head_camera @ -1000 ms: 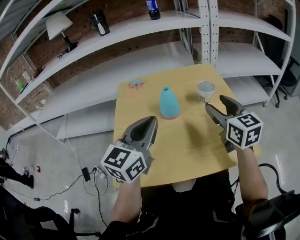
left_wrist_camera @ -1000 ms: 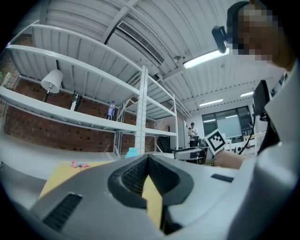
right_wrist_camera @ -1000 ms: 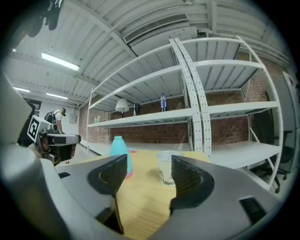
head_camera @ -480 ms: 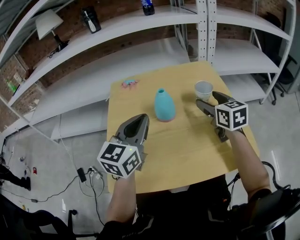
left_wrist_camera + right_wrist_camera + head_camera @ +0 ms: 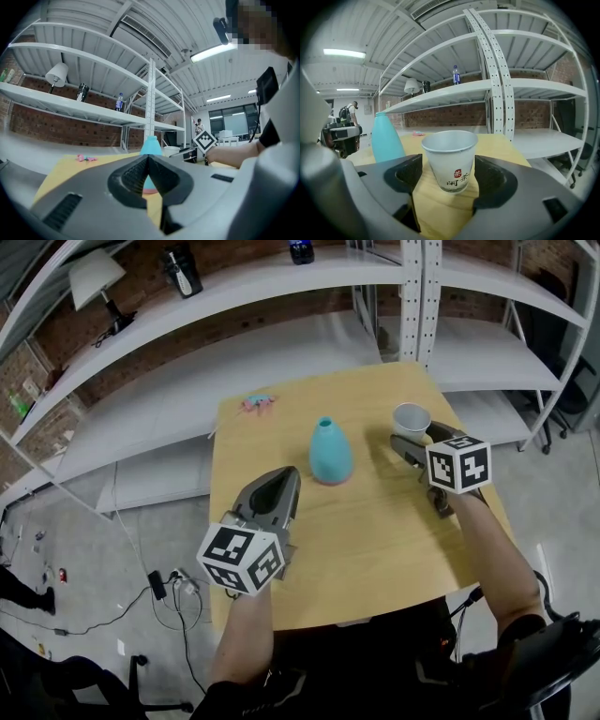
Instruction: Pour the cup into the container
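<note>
R gripper (image 5: 417, 439) has come fwd to cup (image 5: 451, 157), far right of table (image 5: 375, 521). Jaws just been opening, now wide, either side of cup, no contact. L gripper (image 5: 281, 486) closed, empty. Grasp likely next; container (image 5: 330, 452) centre.

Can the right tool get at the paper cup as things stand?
Probably yes. The right tool has just been opening its jaws, now wide, and the paper cup stands upright in line with the gap, untouched. The blue vase stands off to one side, clear of the approach.
</note>
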Available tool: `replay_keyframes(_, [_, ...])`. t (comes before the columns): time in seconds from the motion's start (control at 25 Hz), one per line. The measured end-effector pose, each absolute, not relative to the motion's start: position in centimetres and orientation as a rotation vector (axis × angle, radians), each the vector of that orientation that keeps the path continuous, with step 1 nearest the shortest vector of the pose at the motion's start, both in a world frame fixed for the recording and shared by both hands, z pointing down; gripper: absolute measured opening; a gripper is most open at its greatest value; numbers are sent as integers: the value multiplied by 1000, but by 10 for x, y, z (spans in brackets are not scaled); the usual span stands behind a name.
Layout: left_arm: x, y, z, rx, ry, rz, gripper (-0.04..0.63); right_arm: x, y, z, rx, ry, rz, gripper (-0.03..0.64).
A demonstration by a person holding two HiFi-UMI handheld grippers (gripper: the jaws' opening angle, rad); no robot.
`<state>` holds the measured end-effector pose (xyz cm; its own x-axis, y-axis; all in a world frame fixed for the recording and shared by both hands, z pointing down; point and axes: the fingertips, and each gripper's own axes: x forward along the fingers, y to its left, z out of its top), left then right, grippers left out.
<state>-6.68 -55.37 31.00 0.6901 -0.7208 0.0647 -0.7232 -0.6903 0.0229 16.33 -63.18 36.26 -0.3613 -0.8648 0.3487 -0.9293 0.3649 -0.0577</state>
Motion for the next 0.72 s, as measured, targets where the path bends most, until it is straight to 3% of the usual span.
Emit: replay_keyframes(0.72, [-62, -552, 313, 2849, -1197, 100, -8, 144, -622, 321, 1550, -2420, 180, 291])
